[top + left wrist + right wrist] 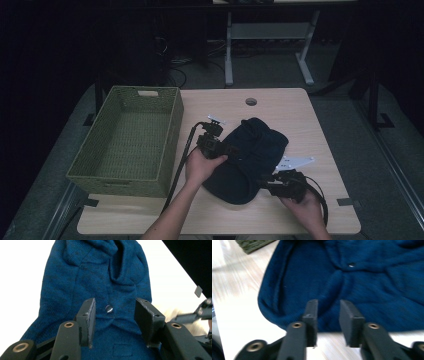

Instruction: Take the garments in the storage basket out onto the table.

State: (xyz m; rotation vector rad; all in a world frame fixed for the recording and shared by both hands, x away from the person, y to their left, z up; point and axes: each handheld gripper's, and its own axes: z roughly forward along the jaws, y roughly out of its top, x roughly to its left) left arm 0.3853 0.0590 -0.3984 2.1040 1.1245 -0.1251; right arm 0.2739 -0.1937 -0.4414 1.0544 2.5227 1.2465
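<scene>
Your dark blue knit garment (248,159) is lying bunched in the middle of the table (280,102), snap button (108,308) facing up. Your left gripper (115,315) hangs over that snap, jaws apart, nothing pinched. Right gripper (328,317) sits at the near hem, jaws narrowed but not pressing cloth. Green woven basket (127,142) sits off to the left.

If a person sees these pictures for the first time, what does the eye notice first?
First comes the dark blue knitted garment, crumpled in the middle of the pale table. The left tongs stand open over its small metal snap. The empty green woven basket sits at the table's left edge.
</scene>
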